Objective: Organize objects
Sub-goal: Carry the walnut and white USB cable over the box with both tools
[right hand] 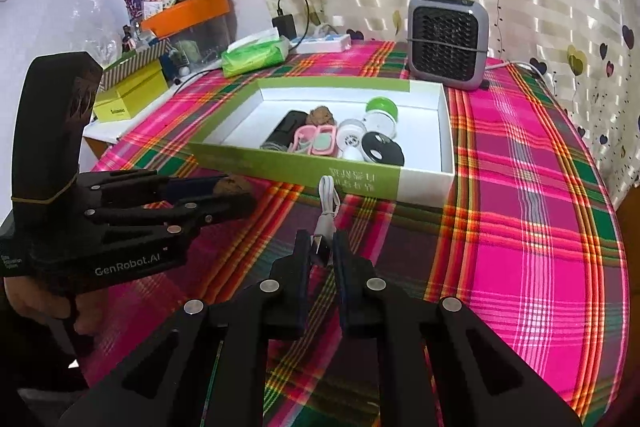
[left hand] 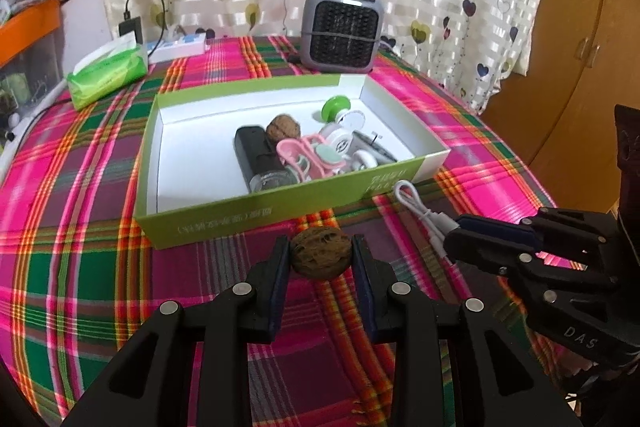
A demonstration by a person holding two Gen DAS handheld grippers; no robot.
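My left gripper (left hand: 321, 254) is shut on a brown walnut (left hand: 321, 254), held just in front of the green-and-white box (left hand: 224, 223). The walnut also shows in the right wrist view (right hand: 234, 185). My right gripper (right hand: 322, 251) is shut on the plug end of a white USB cable (right hand: 327, 203), whose loop lies on the cloth by the box's front wall (right hand: 280, 163). The cable also shows in the left wrist view (left hand: 416, 207). The box holds another walnut (left hand: 283, 129), a black device (left hand: 260, 159), a pink item (left hand: 300, 155), and white and green round items.
A grey fan heater (left hand: 342, 31) stands behind the box. A green tissue pack (left hand: 106, 73) and a white power strip (left hand: 178, 47) lie at the back left. The table has a pink-green plaid cloth (left hand: 80, 227). A wooden cabinet (left hand: 580, 67) is on the right.
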